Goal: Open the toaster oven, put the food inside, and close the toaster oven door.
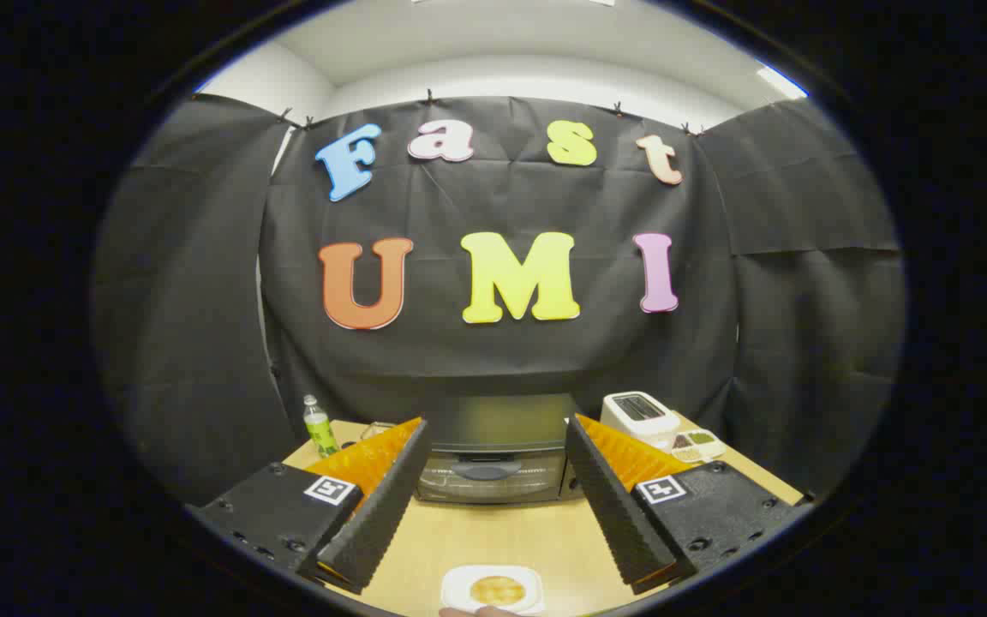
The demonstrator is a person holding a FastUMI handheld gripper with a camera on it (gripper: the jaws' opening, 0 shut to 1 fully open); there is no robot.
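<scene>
While nothing is yet held, this is how things stand from the gripper view.

Gripper (pixel 493 514): fingers spread wide apart, clamped on nothing, hovering above the worktop (pixel 511 540) and aimed at the oven.

Toaster oven (pixel 493 450): dead ahead at 12 o'clock, beyond the fingertips, door up and closed, so the opening step seems not yet done.

Door handle (pixel 487 470): a dark curved bar across the top of the glass door. I'd judge it the place to take hold; stiff, likely smooth, and the hinged door should swing down with a light pull.

Food (pixel 498 590): a round golden piece, a pancake or toast perhaps, on a small white plate (pixel 459 593) at 6 o'clock, below and between the fingers.

Handling of food: probably light, soft and easily crushed; the plate's rim looks a safer grip, though slick.

Green bottle (pixel 318 426): at 10 o'clock, left of the oven.

White appliance (pixel 641 413): at 2 o'clock, right of the oven, a small dish (pixel 697 443) just beside it.
</scene>
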